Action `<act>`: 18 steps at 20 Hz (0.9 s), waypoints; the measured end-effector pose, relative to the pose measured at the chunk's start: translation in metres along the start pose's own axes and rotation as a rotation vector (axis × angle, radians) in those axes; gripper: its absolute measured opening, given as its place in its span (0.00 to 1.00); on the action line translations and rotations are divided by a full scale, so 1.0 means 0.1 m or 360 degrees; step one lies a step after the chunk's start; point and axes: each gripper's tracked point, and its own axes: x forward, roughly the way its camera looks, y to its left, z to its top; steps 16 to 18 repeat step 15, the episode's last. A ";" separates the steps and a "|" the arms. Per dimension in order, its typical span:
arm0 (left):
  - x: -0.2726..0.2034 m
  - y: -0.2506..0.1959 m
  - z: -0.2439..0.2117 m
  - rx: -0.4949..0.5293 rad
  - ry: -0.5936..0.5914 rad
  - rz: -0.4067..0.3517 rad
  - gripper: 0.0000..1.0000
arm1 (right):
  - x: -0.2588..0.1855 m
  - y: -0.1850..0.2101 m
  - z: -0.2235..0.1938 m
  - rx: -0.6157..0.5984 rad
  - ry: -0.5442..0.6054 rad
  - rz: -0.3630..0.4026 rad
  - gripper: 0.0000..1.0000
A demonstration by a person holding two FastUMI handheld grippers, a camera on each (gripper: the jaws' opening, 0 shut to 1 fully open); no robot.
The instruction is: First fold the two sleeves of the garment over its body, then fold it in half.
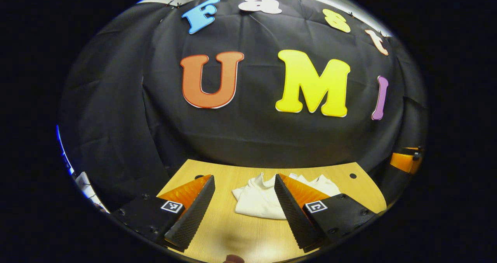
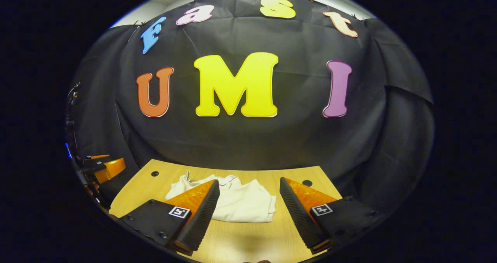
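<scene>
Fingers of the left gripper (image 1: 244, 208) stand wide apart with nothing between them, raised above a wooden table (image 1: 217, 232). In the left gripper view, a white garment (image 1: 258, 201) lies bunched in a compact bundle on the far half of the table, ahead of the gap between the fingers and partly hidden behind the finger on the right of that view. At that view's far right edge the other gripper shows off the table's side, too small to judge. In the right gripper view, the left gripper shows at the far left edge, beside the table. Further right, the right gripper (image 2: 248, 212) is also spread wide and empty, and the garment sits ahead of its gap, toward the left finger and partly behind it, with bare tabletop on its right.
</scene>
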 end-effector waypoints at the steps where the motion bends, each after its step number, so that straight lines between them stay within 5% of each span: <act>1: -0.13 0.00 0.04 0.0002 -0.0034 -0.0005 0.98 | -0.15 -0.03 0.03 -0.0003 -0.0040 -0.0009 0.97; 9: -0.83 -0.18 -0.19 0.0072 -0.0099 -0.0148 0.98 | -0.91 -0.17 -0.33 -0.0048 -0.0102 -0.0070 0.96; 18: -0.86 -0.28 -0.26 0.0109 -0.0163 -0.0231 0.98 | -1.07 0.05 -0.33 -0.0112 -0.0206 -0.0022 0.96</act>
